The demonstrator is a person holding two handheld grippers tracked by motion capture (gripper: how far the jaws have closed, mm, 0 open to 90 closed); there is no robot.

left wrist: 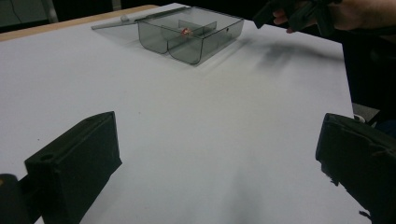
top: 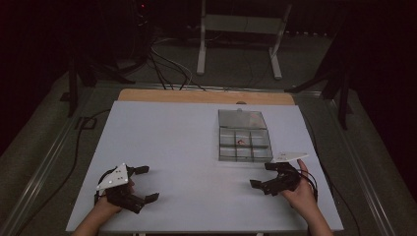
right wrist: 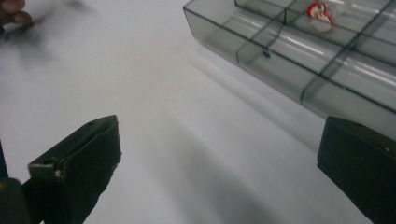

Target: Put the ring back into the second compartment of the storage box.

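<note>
I hold my left tongs (top: 145, 184) low over the near left part of the white tabletop (top: 172, 147), and the jaws stand wide apart with nothing between them. My right tongs (top: 260, 175) are the same, wide open and empty, but they hang just beside the near right corner of the clear compartment box (top: 243, 135). I think this is the reason for the two positions: the right one is close to the box because it is the one that will go in, and the left one waits well apart so it does not block the way.

The box stands on the far right part of the tabletop with its lid (top: 241, 118) laid back flat behind it, so the compartments are reachable from above. In a middle compartment lies a small red and white piece (right wrist: 319, 13); I cannot tell what it is. My right tongs look toward this side of the box, so the piece is probably my goal.
</note>
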